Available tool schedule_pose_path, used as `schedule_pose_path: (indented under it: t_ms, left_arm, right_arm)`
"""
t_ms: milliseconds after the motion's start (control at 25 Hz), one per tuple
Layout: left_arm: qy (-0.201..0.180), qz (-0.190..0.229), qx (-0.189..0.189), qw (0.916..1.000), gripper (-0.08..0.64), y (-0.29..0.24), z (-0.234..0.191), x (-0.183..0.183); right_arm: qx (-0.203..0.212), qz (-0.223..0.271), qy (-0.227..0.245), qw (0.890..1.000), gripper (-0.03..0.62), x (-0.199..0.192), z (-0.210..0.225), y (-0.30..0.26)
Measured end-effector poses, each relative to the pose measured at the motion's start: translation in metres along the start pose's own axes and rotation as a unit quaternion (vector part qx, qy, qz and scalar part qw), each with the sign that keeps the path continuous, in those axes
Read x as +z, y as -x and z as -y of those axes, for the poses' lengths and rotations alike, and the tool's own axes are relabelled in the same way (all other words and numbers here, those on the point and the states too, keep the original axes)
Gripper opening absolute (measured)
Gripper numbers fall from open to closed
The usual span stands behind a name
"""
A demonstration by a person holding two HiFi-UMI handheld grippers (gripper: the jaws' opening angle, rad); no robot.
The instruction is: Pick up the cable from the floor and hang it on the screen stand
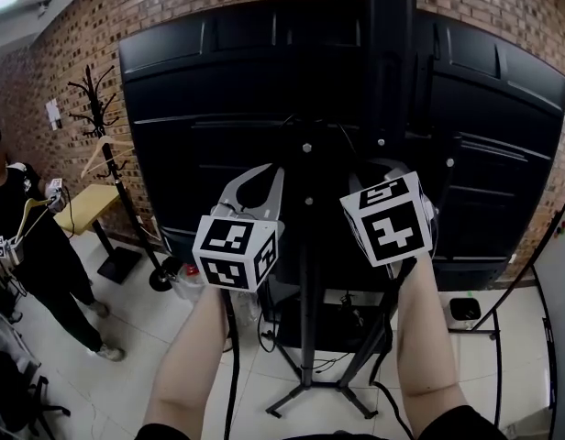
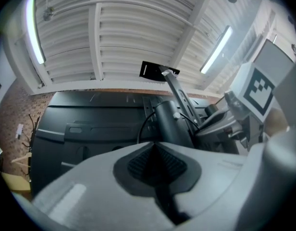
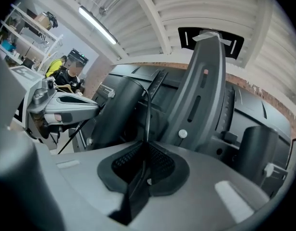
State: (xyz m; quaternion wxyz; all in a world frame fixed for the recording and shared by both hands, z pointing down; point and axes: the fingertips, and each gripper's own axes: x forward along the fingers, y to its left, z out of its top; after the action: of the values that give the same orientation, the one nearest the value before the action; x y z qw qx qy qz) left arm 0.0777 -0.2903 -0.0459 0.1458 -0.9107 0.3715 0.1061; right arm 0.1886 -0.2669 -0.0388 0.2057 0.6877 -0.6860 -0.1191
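Observation:
A thin black cable [image 3: 147, 112] runs up out of my right gripper [image 3: 145, 146], which is shut on it in the right gripper view. The cable curves over the mount on the back of the black screen [image 1: 218, 90], by the stand post [image 1: 305, 246]. In the head view the right gripper [image 1: 385, 166] is raised close to the stand's upper column [image 1: 388, 53]. My left gripper [image 1: 269, 177] is beside it at the left, also near the post. Its jaws [image 2: 155, 146] are shut, with nothing visible between the pads. A cable arc [image 2: 142, 124] shows just beyond them.
A person [image 1: 26, 236] stands at the far left beside a black coat rack [image 1: 104, 126] and a small yellow table [image 1: 85, 204]. The stand's legs [image 1: 310, 392] spread over white floor tiles, with loose leads around them. A brick wall is behind the screen.

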Motion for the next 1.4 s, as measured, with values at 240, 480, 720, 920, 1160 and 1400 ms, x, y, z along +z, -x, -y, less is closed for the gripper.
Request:
schedule_pose_path:
  t_ms: [240, 480, 720, 920, 1160, 1400]
  left_arm:
    - [-0.008, 0.017, 0.006, 0.9998, 0.006, 0.024, 0.007, -0.008]
    - [-0.006, 0.032, 0.003, 0.9995, 0.006, 0.045, 0.017, -0.009]
    - [-0.009, 0.045, 0.007, 0.9989, 0.006, 0.059, 0.021, 0.000]
    - [-0.005, 0.036, 0.007, 0.9993, 0.006, 0.070, 0.032, -0.007]
    - [0.003, 0.022, 0.017, 0.9996, 0.006, 0.087, 0.042, -0.023]
    - [0.012, 0.008, 0.033, 0.9993, 0.006, 0.104, 0.049, -0.041]
  right_arm:
    - [-0.013, 0.015, -0.006, 1.000, 0.029, -0.013, -0.001, 0.004]
    - [-0.056, 0.078, 0.005, 0.995, 0.031, -0.010, 0.004, 0.009]
    - [-0.066, 0.101, 0.007, 0.993, 0.074, -0.018, 0.000, 0.020]
    - [-0.072, 0.120, -0.008, 0.990, 0.077, -0.028, 0.002, 0.032]
    - [-0.047, 0.168, -0.020, 0.985, 0.046, -0.038, -0.025, 0.054]
    - [-0.035, 0.204, -0.042, 0.978, 0.025, -0.050, -0.048, 0.073]
